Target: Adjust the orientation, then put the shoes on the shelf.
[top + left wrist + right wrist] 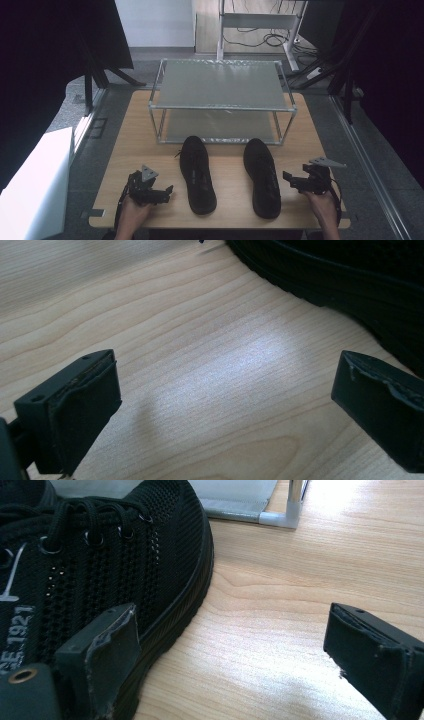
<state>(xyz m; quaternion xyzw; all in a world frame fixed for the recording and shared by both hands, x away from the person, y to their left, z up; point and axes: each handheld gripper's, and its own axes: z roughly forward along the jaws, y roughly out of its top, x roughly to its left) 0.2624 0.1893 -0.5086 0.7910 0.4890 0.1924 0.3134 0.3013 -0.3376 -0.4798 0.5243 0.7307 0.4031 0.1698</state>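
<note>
From above, two black lace-up shoes lie side by side on the wooden bench (150,130), toes toward a two-tier metal shoe rack (222,85) at the far edge; both its shelves are bare. The left shoe (197,172) lies just beside the left gripper (169,192), the right shoe (262,175) just beside the right gripper (288,178).

The right gripper view adds detail the high view lacks: knitted mesh upper, eyelets, white lettering "1921", and a corner post of the rack. Its fingers (112,647) stand wide open, one over the shoe's sole edge, nothing clamped. In the left gripper view, those fingers (80,400) are also spread apart over bare wood, the shoe's sole at top right.
</note>
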